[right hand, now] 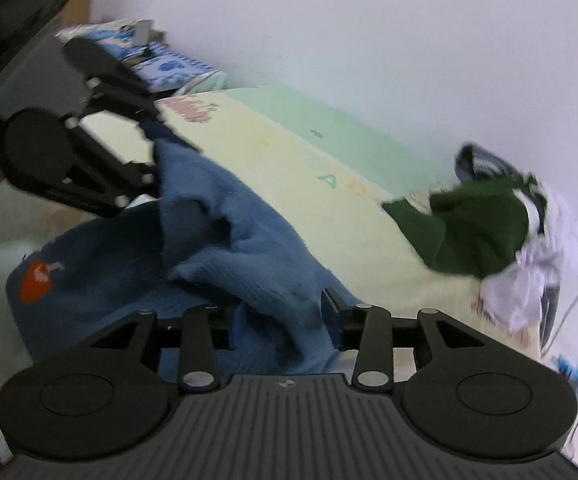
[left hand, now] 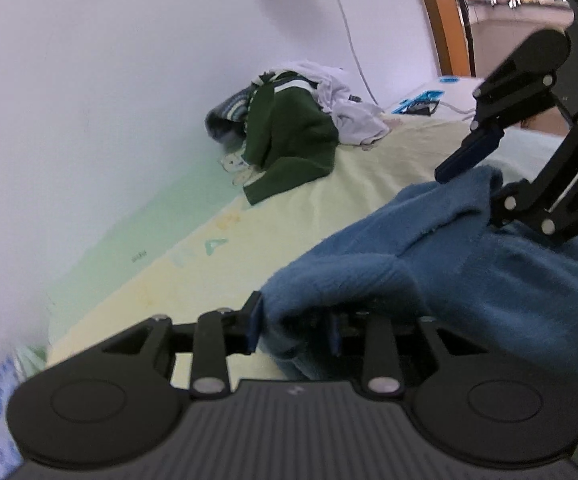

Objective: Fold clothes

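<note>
both grippers, left (left hand: 293, 330) and right (right hand: 285, 326), part-spread around blue fleece (left hand: 469, 264) lower frame, likely releasing a fold

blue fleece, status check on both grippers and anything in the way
Left gripper and right gripper: blue fleece between both jaws, grip unclear. Clothes pile apart, by wall.

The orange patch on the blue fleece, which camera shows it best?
The right wrist view. There the orange patch faces the camera on the blue fleece, low at the left, unobstructed though slightly blurred. The left wrist view shows the same fleece from another side, with no patch visible at all.
</note>
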Motion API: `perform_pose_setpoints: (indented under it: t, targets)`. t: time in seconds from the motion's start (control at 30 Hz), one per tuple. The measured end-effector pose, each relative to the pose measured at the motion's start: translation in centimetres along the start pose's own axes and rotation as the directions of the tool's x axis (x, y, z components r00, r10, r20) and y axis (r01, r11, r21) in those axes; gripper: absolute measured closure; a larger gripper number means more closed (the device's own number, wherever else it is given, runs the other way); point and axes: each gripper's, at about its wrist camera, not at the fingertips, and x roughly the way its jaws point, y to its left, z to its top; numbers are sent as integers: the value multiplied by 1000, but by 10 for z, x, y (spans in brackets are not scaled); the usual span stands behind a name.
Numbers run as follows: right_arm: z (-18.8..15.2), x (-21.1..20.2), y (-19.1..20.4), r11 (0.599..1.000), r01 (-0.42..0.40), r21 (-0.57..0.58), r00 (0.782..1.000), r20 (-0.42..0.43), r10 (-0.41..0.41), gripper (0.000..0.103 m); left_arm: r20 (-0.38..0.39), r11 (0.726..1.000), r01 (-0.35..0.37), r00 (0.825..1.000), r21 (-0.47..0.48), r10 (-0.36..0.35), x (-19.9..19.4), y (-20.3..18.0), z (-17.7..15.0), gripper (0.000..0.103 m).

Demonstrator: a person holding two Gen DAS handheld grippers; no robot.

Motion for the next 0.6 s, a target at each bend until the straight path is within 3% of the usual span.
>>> perform_pose_setpoints:
  t: [0.07,0.1,0.13,0.23,0.6]
  targets:
    - [-1,4,5,999,4,-53,1000,4,-3,63,-3,998,-26,1000,49,27,2,-6,-1,80]
    - [-1,6,7,997,4,-74,1000,4,-4,67,-4,997,-34,999,65,35,1,-8,-2,83]
    - [-1,8,6,997,-3,-74,1000,-4,3,79,-8,997,-38,999,72,39,1,-11,-2,85]
    - [-1,5,-2,999,-19,-48,1000,1,19,87,-19,996,-49,999,79,50,-1,-16,-2,86]
    - [2,-28,-19,994,-101,-33,991,81,103,90,-10,998,-57,998,-41,56,-47,-11,20,86]
